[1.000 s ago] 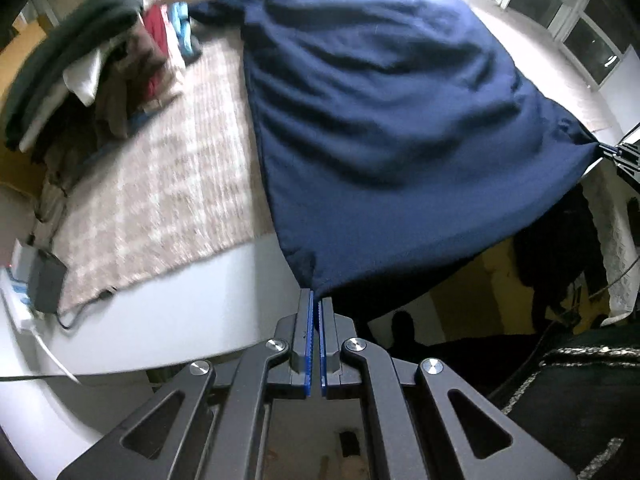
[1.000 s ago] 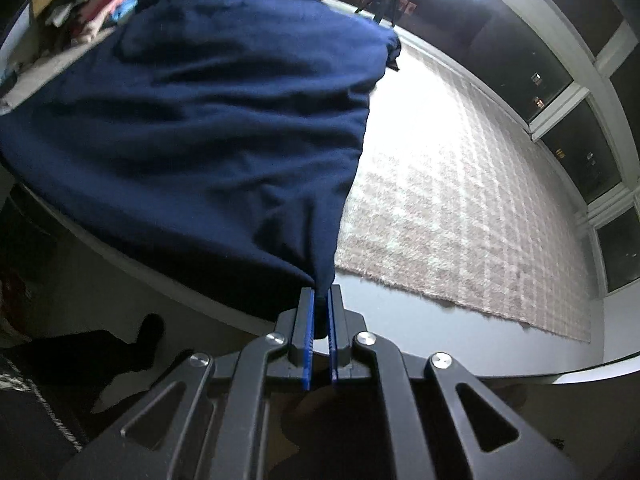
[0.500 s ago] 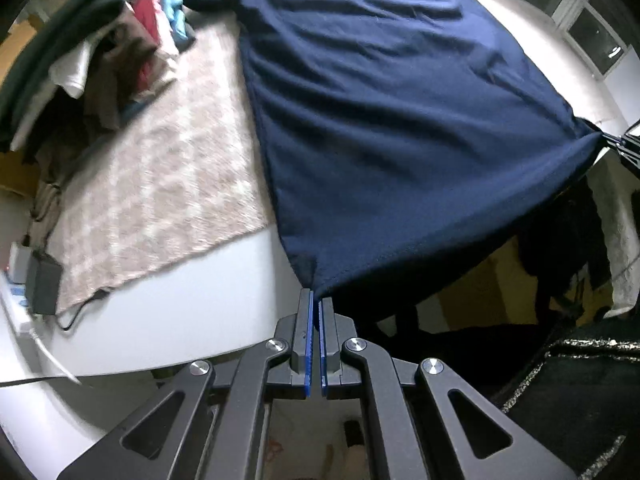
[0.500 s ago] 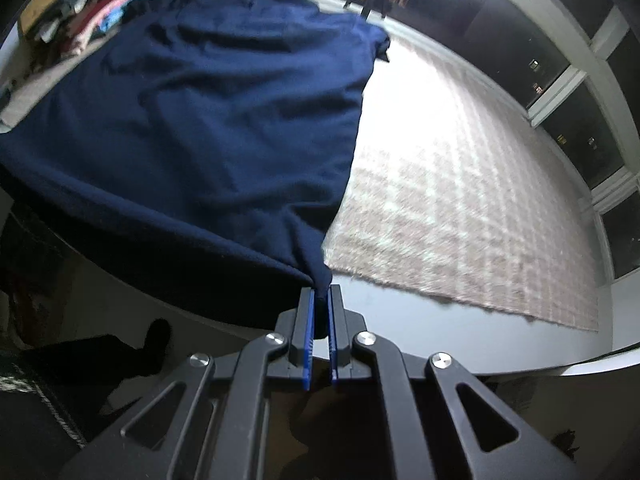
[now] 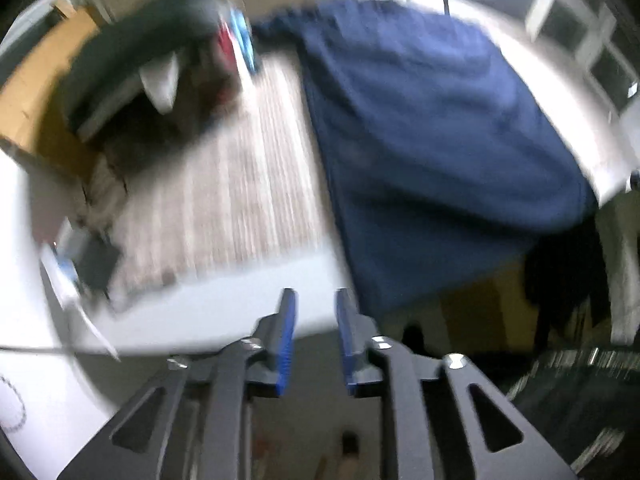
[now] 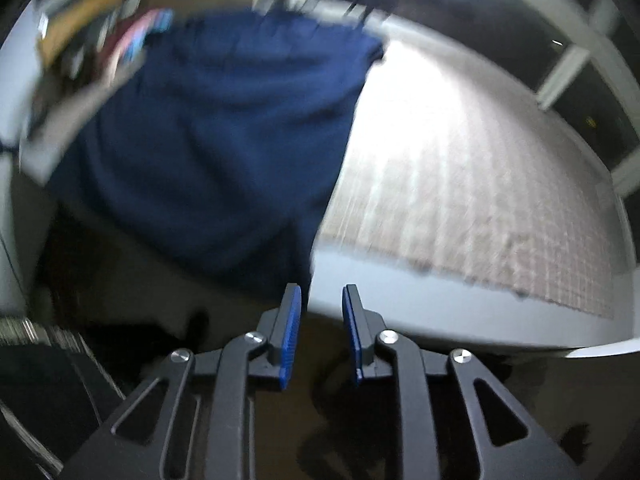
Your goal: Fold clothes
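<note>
Both grippers, left (image 5: 314,312) and right (image 6: 318,308), gaping wide and holding nothing, navy blue cotton t-shirt (image 5: 432,136) spread lengthwise up the frame over the beige checked woven mat (image 5: 224,200), hem drooping off the white table (image 5: 208,312) just ahead.

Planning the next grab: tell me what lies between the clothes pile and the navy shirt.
In the left wrist view, only the checked mat lies between the clothes pile and the navy shirt; blur hides anything small.
</note>
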A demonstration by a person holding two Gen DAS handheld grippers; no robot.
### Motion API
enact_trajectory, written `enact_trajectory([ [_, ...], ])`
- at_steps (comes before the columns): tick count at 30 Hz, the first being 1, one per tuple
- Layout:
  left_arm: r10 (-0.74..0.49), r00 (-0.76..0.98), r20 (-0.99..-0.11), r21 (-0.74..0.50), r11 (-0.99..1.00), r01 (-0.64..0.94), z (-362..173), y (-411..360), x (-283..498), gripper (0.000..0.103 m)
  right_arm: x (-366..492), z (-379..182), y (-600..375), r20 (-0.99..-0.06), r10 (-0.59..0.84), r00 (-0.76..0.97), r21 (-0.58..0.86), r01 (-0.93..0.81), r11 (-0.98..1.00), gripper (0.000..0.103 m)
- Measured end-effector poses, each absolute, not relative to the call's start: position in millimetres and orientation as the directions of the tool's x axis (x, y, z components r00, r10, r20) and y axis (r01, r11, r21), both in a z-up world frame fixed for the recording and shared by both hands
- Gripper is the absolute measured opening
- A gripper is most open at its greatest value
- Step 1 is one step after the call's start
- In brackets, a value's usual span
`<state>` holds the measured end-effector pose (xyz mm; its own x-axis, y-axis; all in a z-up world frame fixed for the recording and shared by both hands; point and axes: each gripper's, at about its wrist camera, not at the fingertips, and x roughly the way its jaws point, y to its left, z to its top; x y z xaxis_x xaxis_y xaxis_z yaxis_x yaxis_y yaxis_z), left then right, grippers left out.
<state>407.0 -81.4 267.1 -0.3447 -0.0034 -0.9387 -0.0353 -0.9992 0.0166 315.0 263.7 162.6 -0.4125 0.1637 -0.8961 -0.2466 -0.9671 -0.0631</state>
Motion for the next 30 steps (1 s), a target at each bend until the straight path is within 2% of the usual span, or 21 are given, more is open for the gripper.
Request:
enact_trajectory([
  [1, -0.001, -0.390, -0.921, 0.012, -1.000, -0.024, 279.4, -80.3, 395.3, 0.038, 308.0, 171.7, 268.7, -0.880, 0.162, -0.446, -0.041, -0.269, -0.962, 0.026],
  [4, 0.004, -0.521, -0.854, 0.012, -1.000, -0.027, 308.7, -63.8, 353.1, 0.041, 279.1, 193.0, 287.1, -0.829, 0.185, -0.528, -0.005, -0.325, -0.946, 0.039],
  [7, 0.057, -0.602, -0.796, -0.016, -0.997, -0.074, 315.4, -42.3, 308.5, 0.052, 246.9, 200.3, 297.3, -0.788, 0.189, -0.586, 0.035, -0.349, -0.937, 0.041],
  [9, 0.091, -0.618, -0.781, -0.036, -0.994, -0.102, 307.0, -31.6, 275.8, 0.054, 227.3, 195.1, 307.3, -0.770, 0.184, -0.611, 0.074, -0.372, -0.925, 0.043],
  [14, 0.118, -0.577, -0.808, -0.046, -0.989, -0.137, 261.7, -22.4, 208.5, 0.055, 204.6, 178.6, 332.6, -0.788, 0.189, -0.585, 0.115, -0.443, -0.889, 0.045],
  [18, 0.175, -0.509, -0.843, -0.136, -0.984, -0.113, 223.0, -33.7, 171.9, 0.055, 189.9, 165.0, 353.0, -0.811, 0.192, -0.553, 0.138, -0.500, -0.855, 0.047],
  [22, 0.195, -0.469, -0.862, -0.170, -0.981, -0.095, 206.5, -34.2, 146.3, 0.055, 175.1, 151.4, 374.8, -0.831, 0.194, -0.521, 0.158, -0.555, -0.817, 0.052],
  [30, 0.210, -0.429, -0.879, -0.169, -0.977, -0.132, 185.5, -3.9, 115.8, 0.055, 128.9, 119.2, 449.8, -0.834, 0.186, -0.519, 0.210, -0.611, -0.763, 0.052],
])
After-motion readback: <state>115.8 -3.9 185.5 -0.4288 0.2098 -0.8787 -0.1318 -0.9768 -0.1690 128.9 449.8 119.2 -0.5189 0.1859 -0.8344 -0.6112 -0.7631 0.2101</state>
